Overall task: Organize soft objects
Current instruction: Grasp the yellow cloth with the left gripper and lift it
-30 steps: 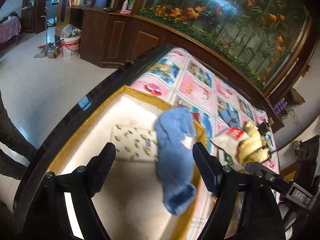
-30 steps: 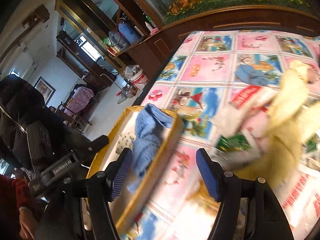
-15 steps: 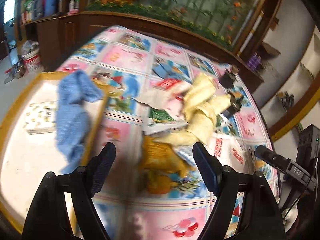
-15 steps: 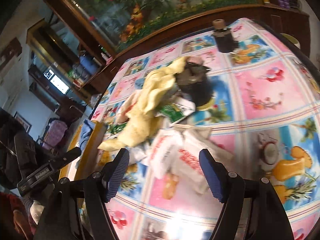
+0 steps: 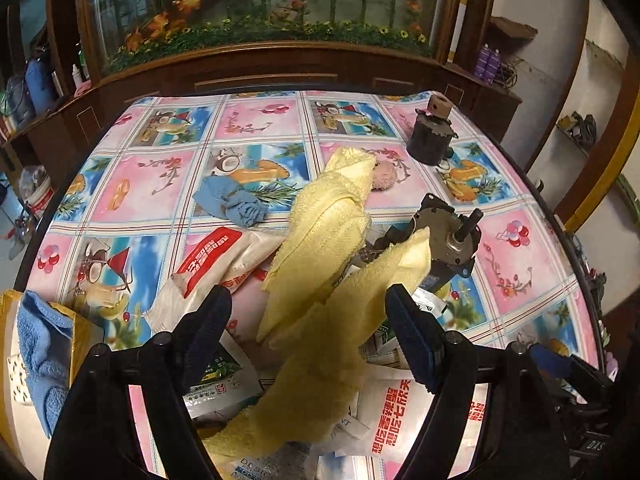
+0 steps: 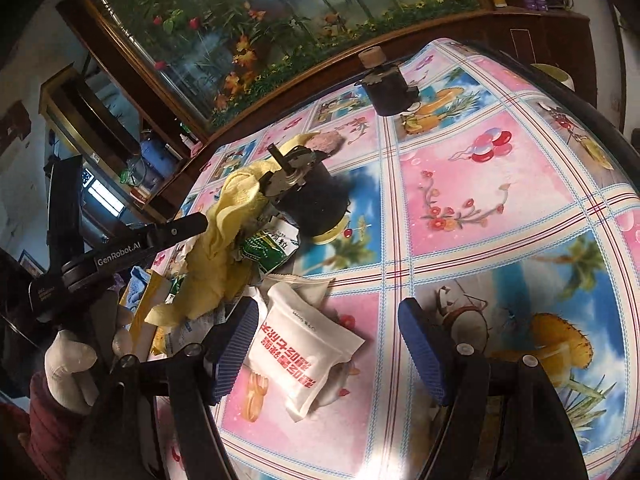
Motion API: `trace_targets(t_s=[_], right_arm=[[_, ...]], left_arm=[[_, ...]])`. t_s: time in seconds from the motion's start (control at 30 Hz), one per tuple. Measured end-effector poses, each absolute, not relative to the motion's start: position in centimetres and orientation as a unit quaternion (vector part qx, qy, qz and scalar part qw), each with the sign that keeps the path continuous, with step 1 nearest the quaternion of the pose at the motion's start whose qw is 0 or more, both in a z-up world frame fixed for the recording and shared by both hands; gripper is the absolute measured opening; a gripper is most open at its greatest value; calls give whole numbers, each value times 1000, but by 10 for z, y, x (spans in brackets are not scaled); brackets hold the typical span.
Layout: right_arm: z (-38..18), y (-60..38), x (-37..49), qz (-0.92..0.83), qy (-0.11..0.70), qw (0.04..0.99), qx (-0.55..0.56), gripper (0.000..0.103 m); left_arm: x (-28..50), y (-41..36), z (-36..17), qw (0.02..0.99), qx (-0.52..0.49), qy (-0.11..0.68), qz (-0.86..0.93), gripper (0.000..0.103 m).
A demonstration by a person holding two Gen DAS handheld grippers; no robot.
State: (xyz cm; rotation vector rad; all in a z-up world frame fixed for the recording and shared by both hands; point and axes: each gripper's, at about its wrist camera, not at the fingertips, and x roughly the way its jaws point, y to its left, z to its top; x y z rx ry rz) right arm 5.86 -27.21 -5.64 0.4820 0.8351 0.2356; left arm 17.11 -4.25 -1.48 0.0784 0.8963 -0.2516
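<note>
One blue towel (image 5: 42,364) lies in the tray (image 5: 8,320) left of my left tongs (image 5: 308,336); the yellow towel (image 5: 320,280) between their open fingers and a blue cloth (image 5: 232,202) ahead remain. My right tongs (image 6: 324,356) gape empty over a white packet (image 6: 304,354)

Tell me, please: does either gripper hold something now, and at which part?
Nothing is held. The left gripper is open above the yellow towel; the right gripper is open above a white packet.

electric motor (image 5: 444,236), white snack packets (image 6: 304,354), aquarium (image 5: 260,4)
</note>
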Motion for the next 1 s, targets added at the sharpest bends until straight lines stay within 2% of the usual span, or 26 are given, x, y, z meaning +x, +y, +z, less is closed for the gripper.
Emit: trace_targets(t_s=[0.1,0.17,0.2,0.53,0.7,1.0], right_arm=[[-66,-278,65,116,409,870,249,75],[-70,-278,68,123,419,861,260,75],[-71,-277,68,124,420,861,260,75],[-60,-261,62,137,417,868,232,75],[-39,-220,58,197,421,865,190,76],[-42,-106,72,274,481,828,84,76]], left_arm=[[162,-52,-30,888,87,436,-117,79],[155,-61,-43,880,130,443,-108,41],[152,-61,-46,874,129,453,-116,27],[85,-11,5,897,-26,406,-174,27],[51,36,26,908,-101,370,-168,27],[19,102,7,903,-176,371,-124,28]])
